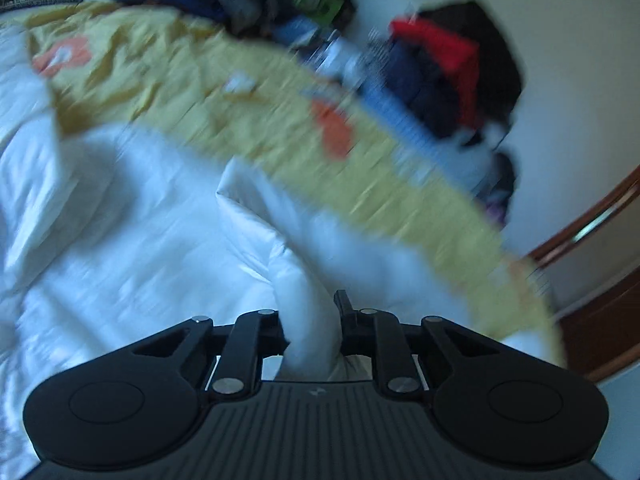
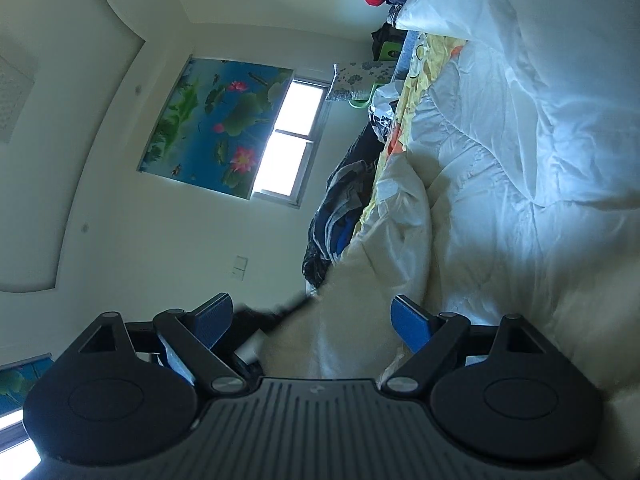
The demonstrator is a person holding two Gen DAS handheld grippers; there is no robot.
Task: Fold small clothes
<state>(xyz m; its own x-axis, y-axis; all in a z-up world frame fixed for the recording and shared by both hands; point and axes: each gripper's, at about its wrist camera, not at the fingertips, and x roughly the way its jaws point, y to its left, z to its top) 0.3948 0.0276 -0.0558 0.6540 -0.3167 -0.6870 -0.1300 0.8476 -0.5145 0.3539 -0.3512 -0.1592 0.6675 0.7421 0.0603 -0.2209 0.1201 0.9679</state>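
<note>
A fold of white cloth [image 1: 304, 276] rises from the bed and runs between the fingers of my left gripper [image 1: 310, 320], which is shut on it. The left wrist view is blurred. In the right wrist view, which is rolled sideways, my right gripper [image 2: 312, 320] stands open, its blue pads [image 2: 212, 320] far apart. A bunched piece of white cloth [image 2: 352, 320] lies between them, nearer the right pad; I cannot tell if it touches. A dark blurred shape [image 2: 276, 314] sits just beyond that cloth.
A rumpled white duvet [image 2: 540, 160] covers the bed over a yellow sheet [image 1: 260, 92] with orange prints. Piles of dark, blue and red clothes [image 1: 436, 68] line the far edge by the wall. A wooden frame [image 1: 592, 280] stands at right. A window [image 2: 292, 136] is on the wall.
</note>
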